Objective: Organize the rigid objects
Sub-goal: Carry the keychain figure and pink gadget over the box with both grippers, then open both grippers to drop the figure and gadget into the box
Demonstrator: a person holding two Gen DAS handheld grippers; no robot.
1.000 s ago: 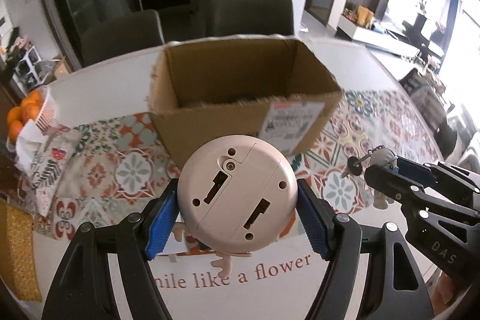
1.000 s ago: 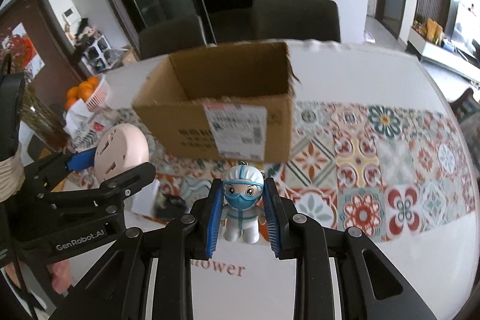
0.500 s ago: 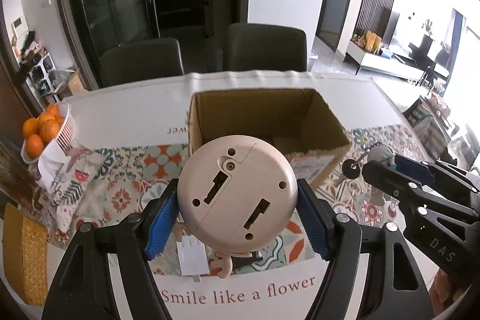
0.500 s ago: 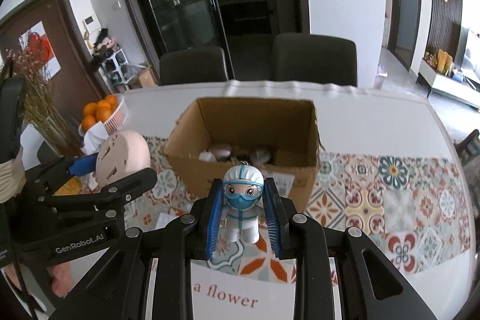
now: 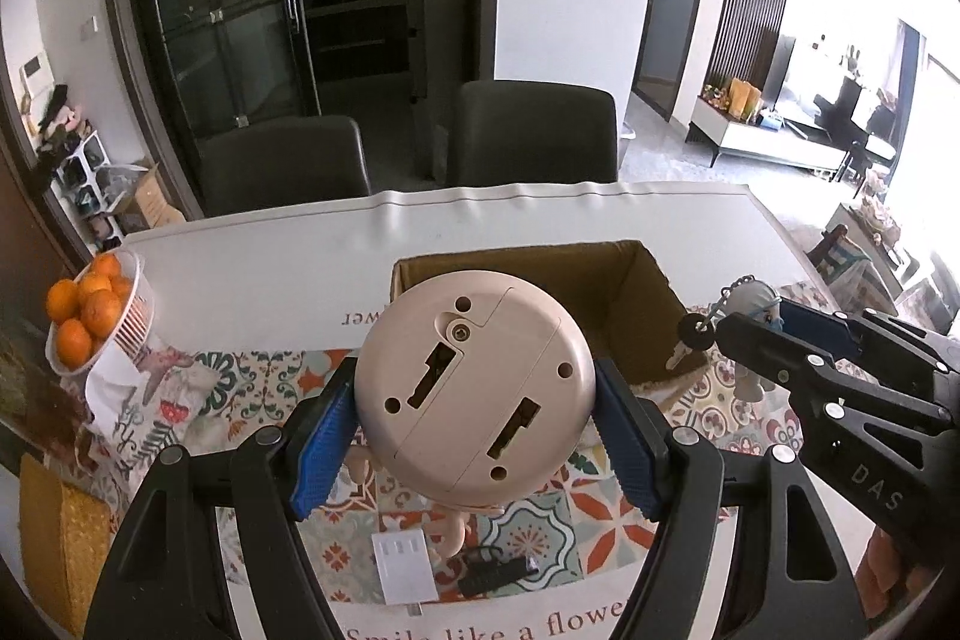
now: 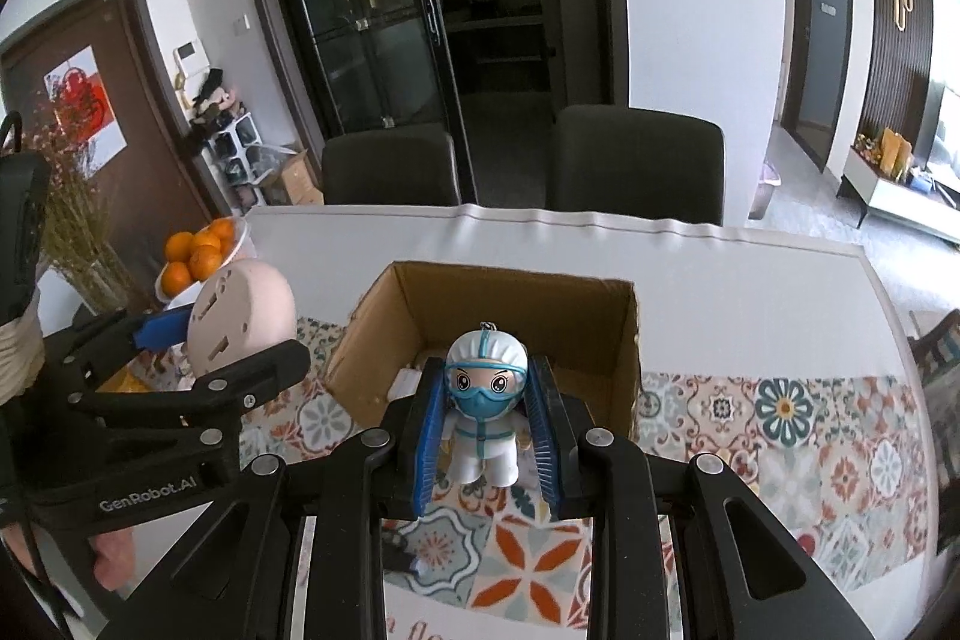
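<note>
My left gripper has its blue-padded fingers clamped on either side of a round pink device, whose flat back with slots and screw holes faces the camera. It hangs in the air in front of the open cardboard box, above the patterned runner on the bench. My right gripper pinches a small toy figure in a white suit, blue mask and goggles between its fingers; a short chain sticks up from the figure's head. It is held upright just before the near wall of the box, with some pale items dimly visible inside. Below the left gripper, a white adapter and a small dark object lie on the runner. A basket of oranges sits at the bench's left edge.
</note>
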